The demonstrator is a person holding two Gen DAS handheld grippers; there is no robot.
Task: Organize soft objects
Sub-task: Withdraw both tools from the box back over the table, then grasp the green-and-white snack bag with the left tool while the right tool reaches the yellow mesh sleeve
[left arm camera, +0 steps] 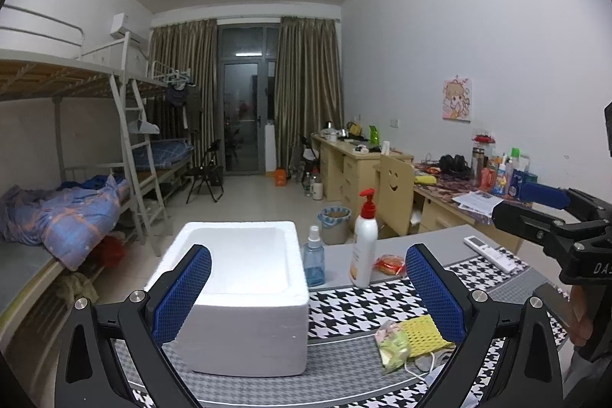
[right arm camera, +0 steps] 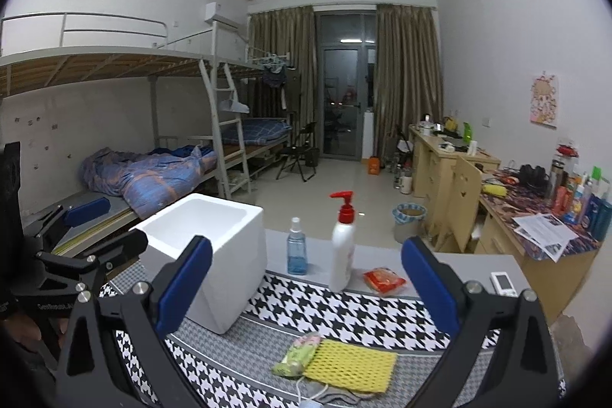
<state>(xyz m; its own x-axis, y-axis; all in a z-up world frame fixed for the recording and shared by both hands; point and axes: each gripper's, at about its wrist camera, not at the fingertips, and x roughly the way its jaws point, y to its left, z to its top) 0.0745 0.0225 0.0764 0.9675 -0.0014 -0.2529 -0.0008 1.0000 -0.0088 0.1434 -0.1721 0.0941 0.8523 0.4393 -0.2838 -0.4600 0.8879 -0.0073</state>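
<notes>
My left gripper (left arm camera: 308, 287) hangs above the worktop (left arm camera: 428, 241) with its blue pads spread wide apart and nothing between them. My right gripper (right arm camera: 306, 287) is the same: pads well apart, holding nothing.

On the houndstooth cloth (right arm camera: 344, 308) in front of me lies a yellow mesh sponge (right arm camera: 352, 364). Touching its left edge is a small green packet (right arm camera: 296, 354), and a white cord (right arm camera: 302, 387) curls out from under them at the near edge. These soft things sit low between my right gripper's fingers, on the cloth and not gripped.

A white foam box (left arm camera: 244, 289) stands open on the left of the cloth, nothing visible inside. Behind the cloth stand a blue spray bottle (right arm camera: 296, 253) and a white pump bottle (right arm camera: 343, 247) side by side, with an orange snack packet (right arm camera: 383, 280) just right of them. A white remote (right arm camera: 504, 283) lies farther right.
</notes>
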